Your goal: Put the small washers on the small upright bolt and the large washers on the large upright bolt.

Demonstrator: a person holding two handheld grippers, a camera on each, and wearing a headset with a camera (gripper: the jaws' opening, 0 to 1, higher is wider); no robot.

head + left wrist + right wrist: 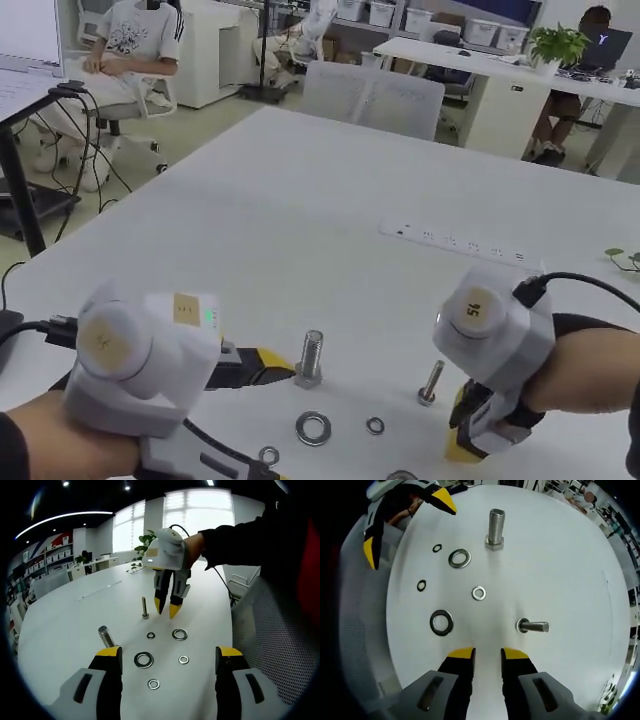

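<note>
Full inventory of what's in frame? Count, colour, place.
Table: 1, white, under everything.
Large bolt: 1, silver, upright on the table.
Small bolt: 1, silver, upright, apart from the large one.
Large washers: 2, metal, flat near the bolts.
Small washers: 3, metal, flat among the large ones.
Power strip: 1, white, farther back on the table.
Chair: 1, grey, far table edge.
Potted plant: 1, green, back desk.
People: 2, seated, background.
Left gripper: grey, yellow tips, open, empty.
Right gripper: same colours, jaws slightly apart, empty.
</note>
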